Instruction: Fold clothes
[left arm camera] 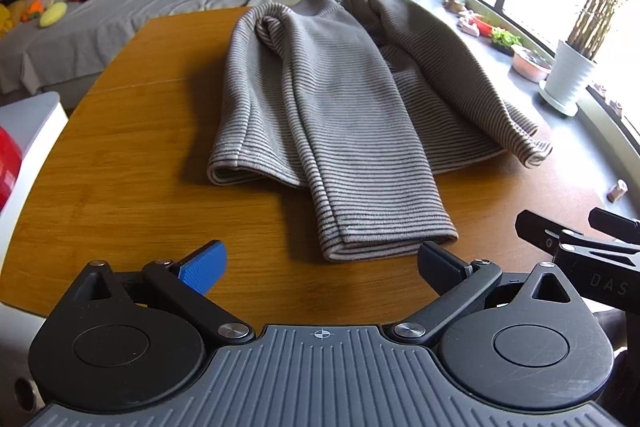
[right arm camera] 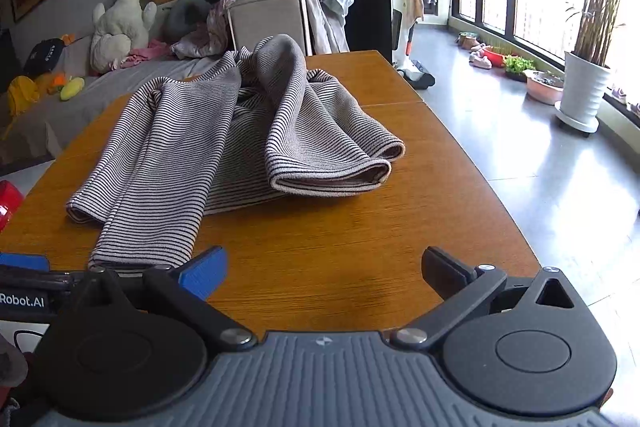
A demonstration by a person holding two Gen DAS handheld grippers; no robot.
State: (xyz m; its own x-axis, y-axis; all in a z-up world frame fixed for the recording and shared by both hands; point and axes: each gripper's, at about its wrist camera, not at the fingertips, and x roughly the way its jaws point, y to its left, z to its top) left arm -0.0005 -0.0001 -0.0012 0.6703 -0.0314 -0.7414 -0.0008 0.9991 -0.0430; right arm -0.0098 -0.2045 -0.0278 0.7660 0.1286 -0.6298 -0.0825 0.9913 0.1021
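On the wooden desk (left arm camera: pixel 120 131) lies one striped garment (left arm camera: pixel 320 99), grey-brown with thin dark lines, spread along the middle of the top. Going left to right in the left wrist view: its left side is doubled over into a rolled edge near the desk's middle, one long sleeve (left arm camera: pixel 360 195) is laid down over the front with its cuff reaching close to the near edge, and a second sleeve (left arm camera: pixel 460 79) is laid over at the right, its cuff near the desk's right edge.

The left gripper (left arm camera: pixel 320 267) hangs just short of the near cuff, its fingers spread wide with nothing between them. To its right, the right gripper (right arm camera: pixel 324 267) hovers over bare wood, its fingers likewise apart and empty.

Judged from this, both sleeves are laid inward and the body is still at full length, so the work sits mid-fold. The next move probably calls for both grippers to close on the hem end and carry it toward the collar, keeping the sleeves tucked.

Count: one garment, two sleeves, two grippers.
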